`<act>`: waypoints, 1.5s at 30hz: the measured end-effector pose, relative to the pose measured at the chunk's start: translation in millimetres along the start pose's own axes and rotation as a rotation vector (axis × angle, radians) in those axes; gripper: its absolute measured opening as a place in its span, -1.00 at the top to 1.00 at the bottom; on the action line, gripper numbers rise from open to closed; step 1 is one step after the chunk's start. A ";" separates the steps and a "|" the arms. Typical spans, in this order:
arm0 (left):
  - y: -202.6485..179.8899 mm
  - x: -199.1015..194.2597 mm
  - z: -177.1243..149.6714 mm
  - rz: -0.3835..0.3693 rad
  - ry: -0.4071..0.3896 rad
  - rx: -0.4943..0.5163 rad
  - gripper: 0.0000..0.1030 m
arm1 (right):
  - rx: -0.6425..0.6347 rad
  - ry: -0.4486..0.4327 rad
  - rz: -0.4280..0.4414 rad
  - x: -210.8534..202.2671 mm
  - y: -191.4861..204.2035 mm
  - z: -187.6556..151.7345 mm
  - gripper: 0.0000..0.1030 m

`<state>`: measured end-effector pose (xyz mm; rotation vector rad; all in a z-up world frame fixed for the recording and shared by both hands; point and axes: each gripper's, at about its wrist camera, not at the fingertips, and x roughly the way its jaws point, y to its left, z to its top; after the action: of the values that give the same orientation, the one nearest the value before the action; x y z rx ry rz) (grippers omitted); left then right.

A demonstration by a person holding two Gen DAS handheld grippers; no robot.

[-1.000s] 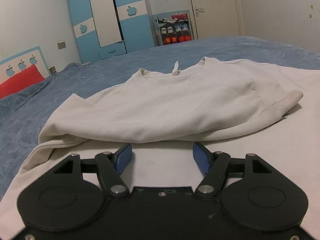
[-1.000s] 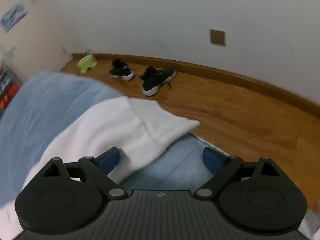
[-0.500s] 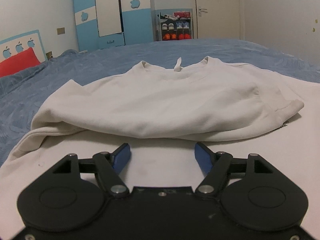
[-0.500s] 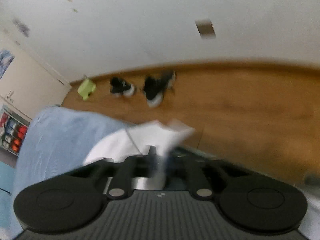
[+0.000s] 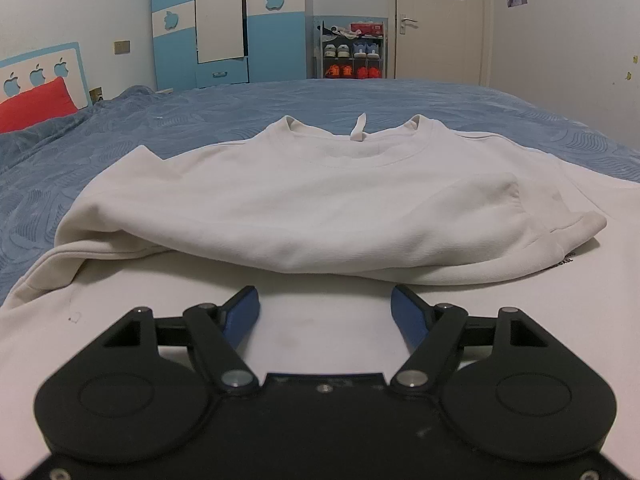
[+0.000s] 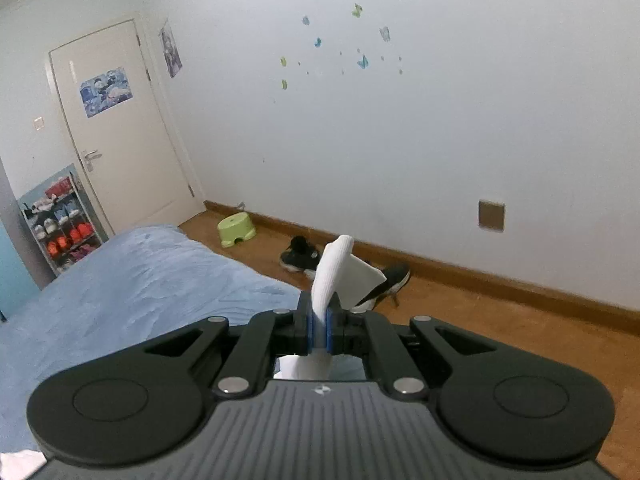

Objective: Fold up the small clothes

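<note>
Bed point(image 5: 360, 96) supports shirt point(image 5: 320, 208); my right gripper point(image 6: 319, 330) pinches its sleeve point(image 6: 332, 272), left gripper point(image 5: 325, 312) spread: carry sleeve across, taut.

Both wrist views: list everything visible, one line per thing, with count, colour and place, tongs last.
sweatshirt: one, off-white, partly folded on the bed
bed cover: one, blue, under the sweatshirt
pillow: one, red, at the headboard
wardrobe: one, blue and white, far wall
shoe rack: one, beside the door
door: one, cream, poster on it
stool: one, green, on the floor
sneakers: two, black, by the wall
left tongs: open, over the sweatshirt
right tongs: shut on white fabric
</note>
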<state>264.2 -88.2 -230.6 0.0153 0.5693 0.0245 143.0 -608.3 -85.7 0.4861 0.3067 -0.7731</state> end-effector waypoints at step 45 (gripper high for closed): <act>1.8 4.7 -2.4 -0.007 -0.012 -0.031 -0.50 | -0.499 0.109 0.372 -55.9 135.8 -120.1 -0.56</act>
<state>266.8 -86.2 -235.2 -0.0166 0.5571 0.0264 193.4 -429.0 -121.8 0.1049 0.4782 -0.2890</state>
